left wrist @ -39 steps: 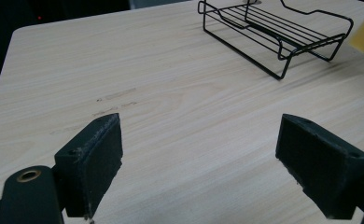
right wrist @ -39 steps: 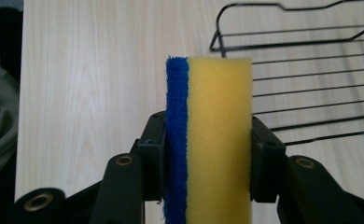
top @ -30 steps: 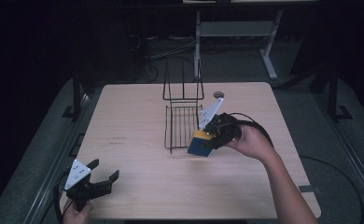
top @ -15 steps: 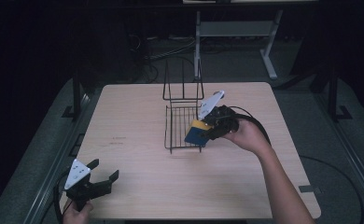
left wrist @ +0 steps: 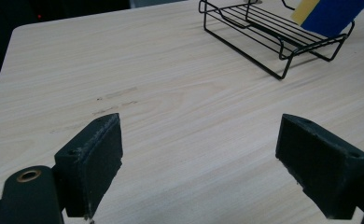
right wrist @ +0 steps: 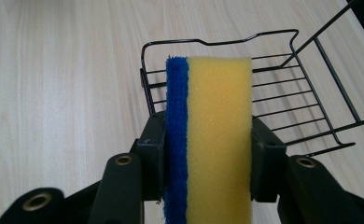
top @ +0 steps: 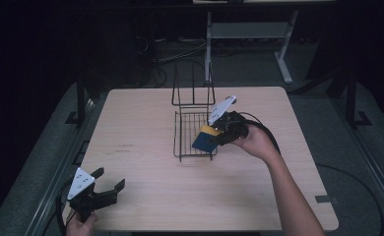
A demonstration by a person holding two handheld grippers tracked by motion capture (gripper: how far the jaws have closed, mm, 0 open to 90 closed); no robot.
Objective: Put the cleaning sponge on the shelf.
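A yellow sponge with a blue scouring side (top: 205, 137) (right wrist: 210, 135) (left wrist: 329, 15) is clamped between the jaws of my right gripper (top: 214, 137) (right wrist: 208, 158), held over the near right edge of a black wire rack (top: 195, 129) (right wrist: 283, 93) (left wrist: 264, 32) at the middle of the wooden table (top: 145, 147). The sponge's blue face points toward the table's left. My left gripper (top: 105, 183) (left wrist: 201, 163) hovers at the near left corner of the table, jaws wide apart with nothing between them.
The rack has an upright wire back (top: 192, 88) on its far side. A metal stand (top: 249, 34) and cables lie on the dark floor beyond the table. A black cable (top: 264, 130) trails from the right gripper.
My right gripper has carried the sponge leftward and slightly away, from beside the rack's right edge to above its near right part. The left gripper has stayed put.
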